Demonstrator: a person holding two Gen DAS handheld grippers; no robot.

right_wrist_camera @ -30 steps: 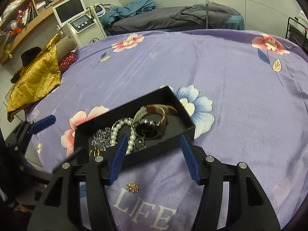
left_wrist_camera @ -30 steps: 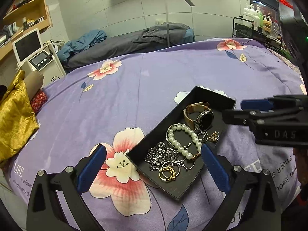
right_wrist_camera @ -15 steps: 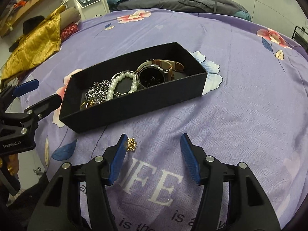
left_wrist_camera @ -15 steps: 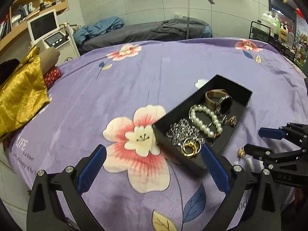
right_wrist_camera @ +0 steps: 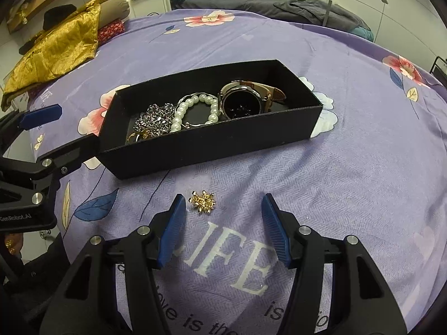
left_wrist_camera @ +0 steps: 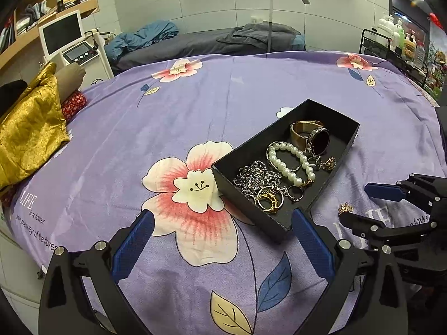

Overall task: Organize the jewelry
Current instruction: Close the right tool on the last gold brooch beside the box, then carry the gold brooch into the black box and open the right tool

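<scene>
The right gripper (right_wrist_camera: 222, 223) hangs over the purple bedspread (right_wrist_camera: 349, 167) with its jaws parted about halfway and nothing between the pads; the gold brooch (right_wrist_camera: 202, 201) lies flat on the cloth just ahead of them, much nearer the left-hand blue pad than the middle of the gap. That offset is probably the main hazard: if the jaws close from here, one pad could meet the brooch first and flick it sideways, or the pads could pinch a fold of the soft cloth along with it. The piece is small, thin and spiky, so a grip on its edge may well slip, and dragging it could snag the weave. The left gripper (left_wrist_camera: 220, 237) also stands wide open and empty, one finger close against the near corner of the black box (right_wrist_camera: 212, 142); a nudge there might shift the box, or tip it on the yielding bed and spill the watch (right_wrist_camera: 243, 102), pearl bracelet (right_wrist_camera: 195, 109) and silver chain (right_wrist_camera: 155, 117) already inside. The box's near wall rises between brooch and interior, so a low carry might knock against it.
</scene>
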